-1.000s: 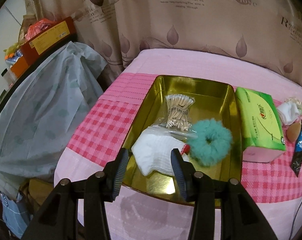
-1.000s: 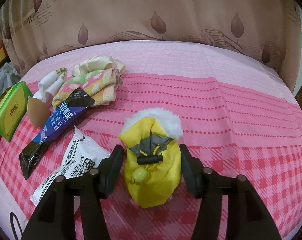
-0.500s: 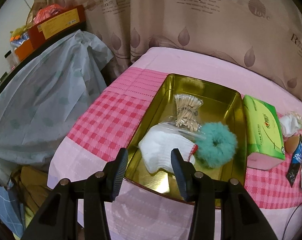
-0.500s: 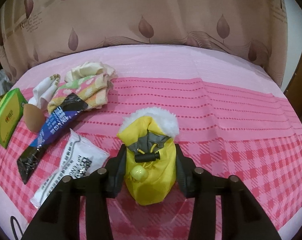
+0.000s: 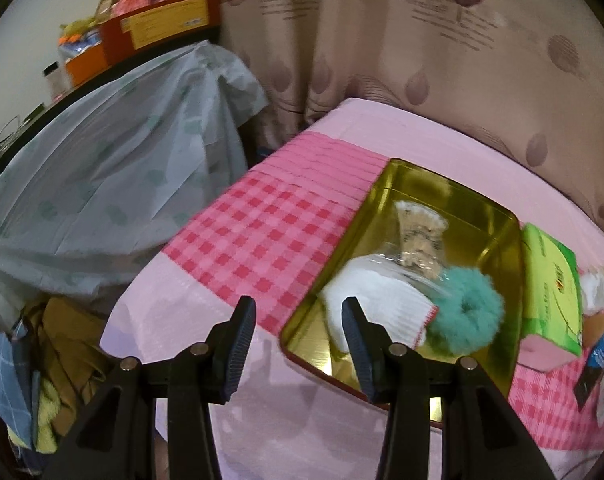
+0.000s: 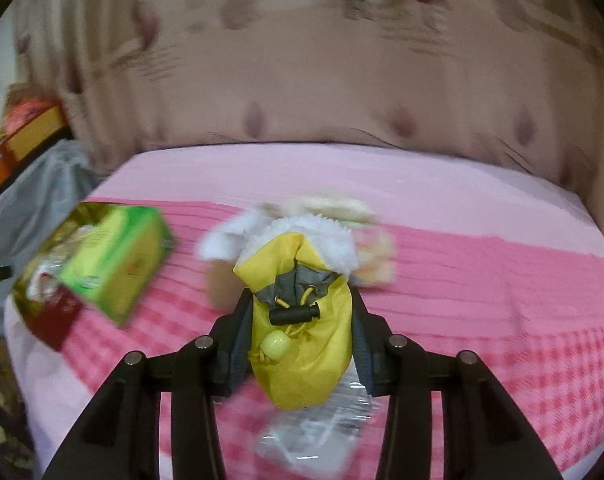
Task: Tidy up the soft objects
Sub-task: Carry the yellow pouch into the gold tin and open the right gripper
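Observation:
My right gripper is shut on a small yellow bootie with white fleece trim and holds it lifted above the pink checked cloth. In the left wrist view a gold tin tray sits on the table, holding a white folded cloth, a teal fluffy scrunchie and a bag of cotton swabs. My left gripper hovers open at the tray's near left corner, with nothing between its fingers.
A green tissue pack lies right of the tray, with small packets and cloths beyond. A clear plastic packet lies under the bootie. A grey-draped shelf stands left of the table; a curtain hangs behind.
My right gripper closed on the yellow bootie, lifted it off the cloth and swung left. My left gripper drifted left, from over the white cloth to the tray's corner, and rolled.

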Motion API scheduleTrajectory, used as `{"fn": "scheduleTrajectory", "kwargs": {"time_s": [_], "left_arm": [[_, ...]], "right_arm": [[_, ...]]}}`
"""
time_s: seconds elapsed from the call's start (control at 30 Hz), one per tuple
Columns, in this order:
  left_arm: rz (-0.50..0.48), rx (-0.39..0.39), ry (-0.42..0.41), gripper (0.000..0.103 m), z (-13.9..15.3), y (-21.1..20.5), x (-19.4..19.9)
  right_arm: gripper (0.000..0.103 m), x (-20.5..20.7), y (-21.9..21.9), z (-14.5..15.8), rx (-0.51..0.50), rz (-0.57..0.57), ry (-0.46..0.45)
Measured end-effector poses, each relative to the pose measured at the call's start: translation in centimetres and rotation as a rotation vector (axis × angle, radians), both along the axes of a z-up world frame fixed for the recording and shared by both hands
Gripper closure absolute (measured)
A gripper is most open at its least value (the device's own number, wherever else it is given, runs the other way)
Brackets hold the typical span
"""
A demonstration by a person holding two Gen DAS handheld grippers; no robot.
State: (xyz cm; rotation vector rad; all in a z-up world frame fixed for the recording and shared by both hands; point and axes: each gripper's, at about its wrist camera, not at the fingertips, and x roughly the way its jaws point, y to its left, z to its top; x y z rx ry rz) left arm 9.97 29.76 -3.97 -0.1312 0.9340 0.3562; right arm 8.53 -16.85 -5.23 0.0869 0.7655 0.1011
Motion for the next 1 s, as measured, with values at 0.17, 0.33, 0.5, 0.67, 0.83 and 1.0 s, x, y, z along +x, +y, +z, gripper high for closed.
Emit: {"fn": "scheduleTrajectory", "kwargs": {"time_s": [0.17, 0.33, 0.5, 0.67, 0.83, 1.0], "left_arm": [[0.065, -0.013, 0.007, 0.057, -0.1, 1.5, -0.3], [0.139, -0.026, 0.015, 0.057, -0.3, 3.0, -0.5], [0.185, -0.043, 0.021, 0.057, -0.5, 4.1, -0.7], [0.213, -0.056, 0.022, 0.057, -0.6, 4.8, -0.8], [0.227, -0.067, 0.022, 0.057, -0.7, 5.2, -0.8], [0.235, -0.081, 0.021, 0.057, -0.7, 5.5, -0.8]], "right_arm": [[0.063, 0.5, 6.8, 1.7, 0.004, 0.156, -0.010], [0.063, 0.8, 13.3, 1.9, 0.006, 0.290, 0.001], [0.063, 1.1, 19.4, 1.4, -0.008, 0.414, 0.014], [0.063, 1.5, 24.3, 1.4, -0.022, 0.501, 0.019], [0.063, 1.9, 28.0, 0.8, -0.028, 0.566, 0.030], [0.063, 2.4, 30.3, -0.6, -0.047, 0.597, 0.059]]}}
